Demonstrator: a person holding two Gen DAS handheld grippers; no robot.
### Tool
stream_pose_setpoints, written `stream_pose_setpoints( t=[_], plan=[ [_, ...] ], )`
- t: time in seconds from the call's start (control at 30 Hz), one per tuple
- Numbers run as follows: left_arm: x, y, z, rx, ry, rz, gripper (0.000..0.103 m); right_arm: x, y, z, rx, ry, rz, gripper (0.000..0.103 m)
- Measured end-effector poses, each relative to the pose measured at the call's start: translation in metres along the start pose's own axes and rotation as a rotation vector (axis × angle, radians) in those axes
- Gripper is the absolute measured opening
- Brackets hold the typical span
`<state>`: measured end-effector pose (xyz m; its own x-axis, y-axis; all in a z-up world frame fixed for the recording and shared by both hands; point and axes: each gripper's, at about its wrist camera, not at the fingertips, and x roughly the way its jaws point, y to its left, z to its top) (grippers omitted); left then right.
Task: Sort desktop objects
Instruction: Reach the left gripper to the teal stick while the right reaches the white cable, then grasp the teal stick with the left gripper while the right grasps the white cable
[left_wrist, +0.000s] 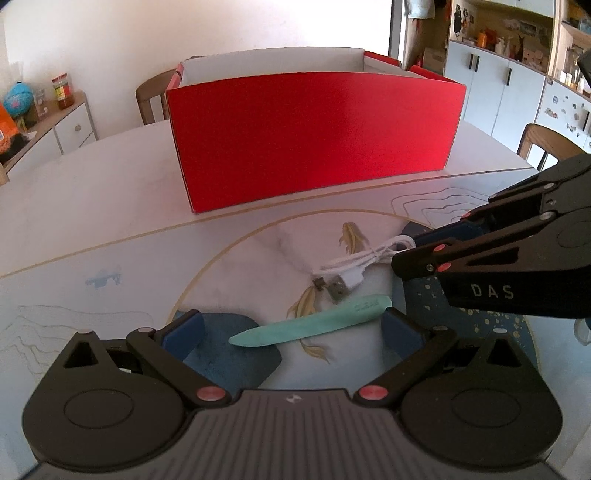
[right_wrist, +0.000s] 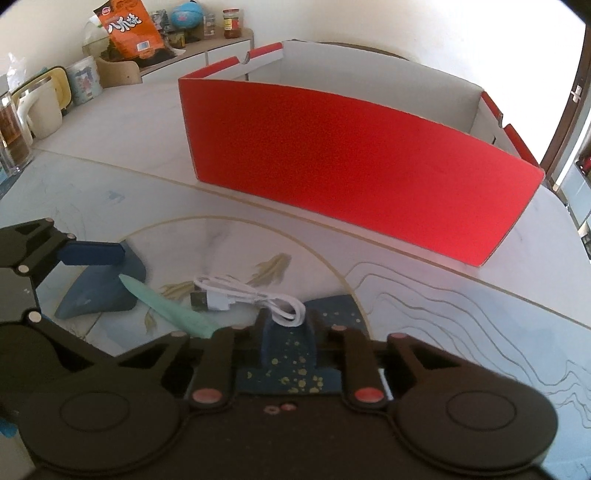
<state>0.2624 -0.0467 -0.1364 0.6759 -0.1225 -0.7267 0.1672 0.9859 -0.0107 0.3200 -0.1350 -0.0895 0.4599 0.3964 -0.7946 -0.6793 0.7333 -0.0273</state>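
A mint-green blade-shaped tool (left_wrist: 314, 321) (right_wrist: 166, 306) lies flat on the painted table mat. My left gripper (left_wrist: 291, 332) stands open around it, one blue pad on each side, neither pressing; one of its fingers (right_wrist: 92, 253) shows in the right wrist view. Just beyond lies a coiled white USB cable (left_wrist: 354, 266) (right_wrist: 236, 295). My right gripper (right_wrist: 286, 325) (left_wrist: 410, 247) is shut on the cable's looped end, with the plugs resting on the mat. A big red cardboard box (left_wrist: 314, 136) (right_wrist: 351, 177), open at the top, stands behind both things.
The mat (left_wrist: 258, 243) shows fish and a gold circle. Wooden chairs (left_wrist: 149, 96) stand past the table's far edge. A sideboard (right_wrist: 207, 51) with jars and a snack bag is beyond; a mug (right_wrist: 44, 110) and tins stand at the table's left end.
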Motion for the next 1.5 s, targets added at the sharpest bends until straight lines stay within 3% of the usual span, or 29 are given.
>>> stream_pose_setpoints(
  t=[0.17,0.3,0.5,0.63,0.93,1.3,1.5],
  plan=[
    [-0.002,-0.001,0.0,-0.003,-0.018,-0.002,0.09,-0.001,-0.002,-0.001,0.015,0.007,0.005,0.009],
    [-0.003,-0.003,0.002,-0.012,0.004,0.009,0.09,-0.005,-0.003,-0.005,0.027,0.016,0.011,0.008],
    [-0.017,-0.011,0.001,-0.036,-0.001,0.019,0.097,-0.006,-0.007,-0.005,0.036,0.02,0.035,0.024],
    [-0.019,-0.009,0.001,-0.128,0.029,0.063,0.097,-0.008,-0.009,-0.003,0.032,0.01,0.045,0.039],
    [-0.016,-0.02,-0.001,-0.153,0.006,0.099,0.103,0.002,-0.006,0.019,-0.081,-0.009,0.115,0.056],
    [-0.004,-0.031,0.0,-0.248,0.014,0.218,0.103,0.018,0.005,0.031,-0.159,0.01,0.177,0.06],
    [-0.001,-0.032,0.002,-0.257,-0.001,0.231,0.103,0.02,0.005,0.027,-0.175,0.012,0.15,0.05]
  ],
)
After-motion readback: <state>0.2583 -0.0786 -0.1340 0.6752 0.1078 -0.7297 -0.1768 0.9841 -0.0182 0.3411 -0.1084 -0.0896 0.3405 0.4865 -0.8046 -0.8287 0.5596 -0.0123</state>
